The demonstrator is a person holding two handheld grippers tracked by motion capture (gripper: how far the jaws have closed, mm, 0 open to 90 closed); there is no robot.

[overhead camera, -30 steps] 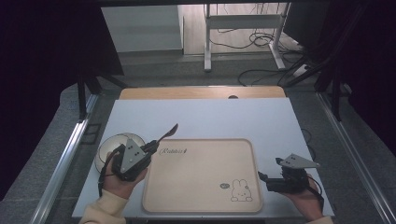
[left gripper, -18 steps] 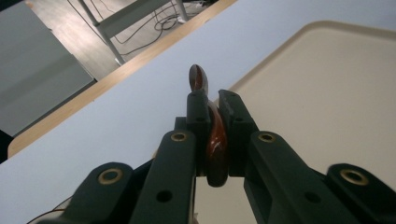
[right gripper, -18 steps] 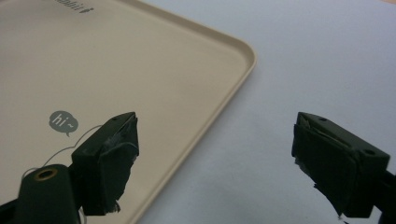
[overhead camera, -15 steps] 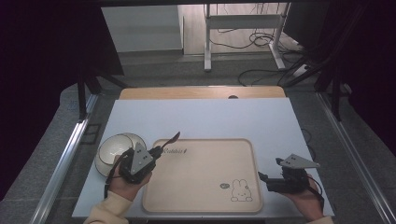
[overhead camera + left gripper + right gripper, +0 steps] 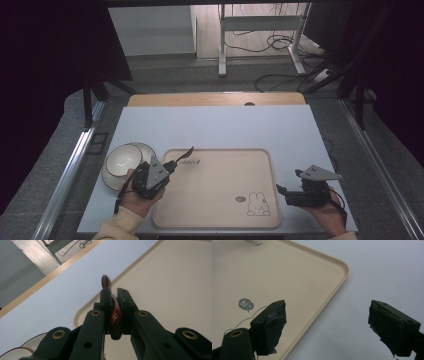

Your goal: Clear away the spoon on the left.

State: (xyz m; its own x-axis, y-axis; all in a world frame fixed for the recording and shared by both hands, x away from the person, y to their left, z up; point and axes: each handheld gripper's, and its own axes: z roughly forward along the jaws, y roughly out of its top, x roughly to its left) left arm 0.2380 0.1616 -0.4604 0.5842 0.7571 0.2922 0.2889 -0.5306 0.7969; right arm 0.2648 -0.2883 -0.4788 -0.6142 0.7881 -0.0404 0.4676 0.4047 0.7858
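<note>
A dark red-brown spoon is clamped by its handle in my left gripper, which is shut on it. The spoon's far end sticks out past the fingertips and hangs over the far left corner of a beige tray printed with a rabbit. My right gripper is held low beside the tray's right edge, open, with only bare table between its pads.
A white bowl sits on a plate at the table's left, just beside my left hand; its rim shows low in the left gripper view. The white table ends in a wooden strip at the back.
My left hand has come down and slightly right with the spoon, from beside the bowl to the tray's left corner. The right hand has stayed in place.
</note>
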